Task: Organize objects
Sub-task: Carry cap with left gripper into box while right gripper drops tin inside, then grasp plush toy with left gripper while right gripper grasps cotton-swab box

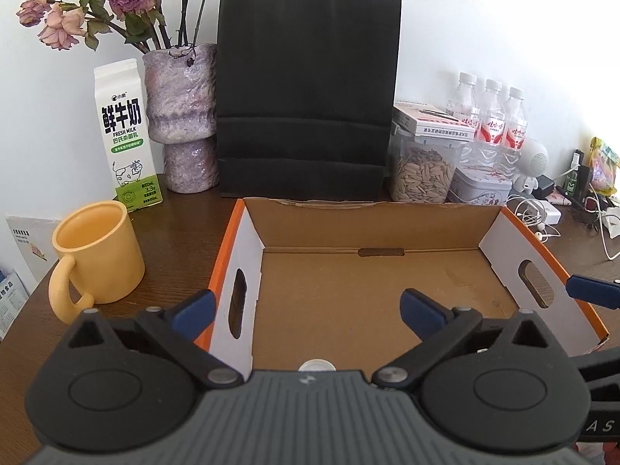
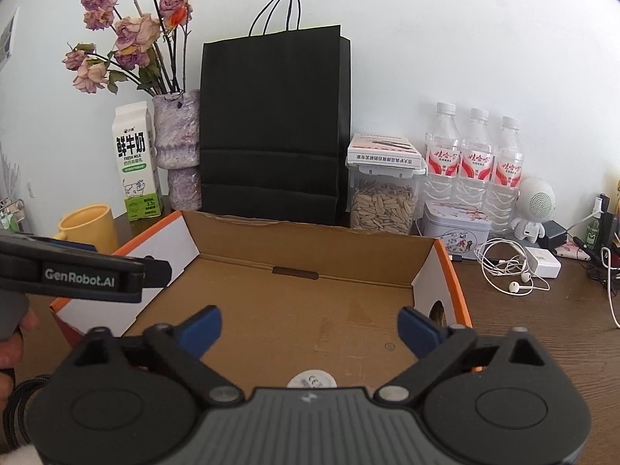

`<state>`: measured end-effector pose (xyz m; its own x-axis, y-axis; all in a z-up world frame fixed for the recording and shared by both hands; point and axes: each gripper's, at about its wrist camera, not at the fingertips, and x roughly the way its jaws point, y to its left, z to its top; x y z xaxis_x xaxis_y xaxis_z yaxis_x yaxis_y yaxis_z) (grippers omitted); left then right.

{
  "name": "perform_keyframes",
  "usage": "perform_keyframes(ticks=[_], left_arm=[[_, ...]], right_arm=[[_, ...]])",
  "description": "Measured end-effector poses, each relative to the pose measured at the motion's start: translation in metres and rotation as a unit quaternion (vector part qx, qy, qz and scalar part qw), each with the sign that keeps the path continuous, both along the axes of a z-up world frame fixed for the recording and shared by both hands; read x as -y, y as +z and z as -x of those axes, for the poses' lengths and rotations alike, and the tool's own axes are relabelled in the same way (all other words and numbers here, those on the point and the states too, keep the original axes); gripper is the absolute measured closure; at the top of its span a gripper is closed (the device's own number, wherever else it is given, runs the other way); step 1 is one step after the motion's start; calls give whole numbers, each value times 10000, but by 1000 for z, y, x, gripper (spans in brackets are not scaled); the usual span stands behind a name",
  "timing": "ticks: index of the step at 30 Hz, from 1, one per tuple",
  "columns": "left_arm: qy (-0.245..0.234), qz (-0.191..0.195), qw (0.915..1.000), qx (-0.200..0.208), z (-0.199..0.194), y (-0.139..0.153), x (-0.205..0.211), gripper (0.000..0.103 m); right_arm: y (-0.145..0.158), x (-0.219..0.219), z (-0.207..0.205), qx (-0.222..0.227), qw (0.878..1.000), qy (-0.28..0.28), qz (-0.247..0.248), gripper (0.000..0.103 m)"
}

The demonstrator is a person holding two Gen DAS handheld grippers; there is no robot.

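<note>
Both tools, left and right, are hovering spread over the box; the stiff, likely breakable mug beside it probably grips best by its handle.

We hold both tongs level, side by side, pointing forward. Our left tongs stand spread wide with nothing between the blue pads. Our right tongs are equally wide apart, gripping nothing.
</note>
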<state>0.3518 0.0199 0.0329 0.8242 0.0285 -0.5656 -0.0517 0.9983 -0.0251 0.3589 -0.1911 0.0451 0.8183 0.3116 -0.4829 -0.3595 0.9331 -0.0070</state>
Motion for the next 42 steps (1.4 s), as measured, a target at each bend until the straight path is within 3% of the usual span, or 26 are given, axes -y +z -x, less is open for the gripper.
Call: perform_keyframes(ticks=[12,18,31,42], left_arm=[[34,22,10000,57,4,4,-1,0],[113,-25,9998,190,16,14,0,0],[206,-182,9992,281,81,39,11,0],[303,-188,9993,78,151,36,23,0]], right_arm=[[0,-2,1,-61,10000,54,8,0],[10,0,10,123,9999,86,-37,0],[32,16,68,320,9993,85,-193,0],[32,42,139,259,9994,66,-214,0]])
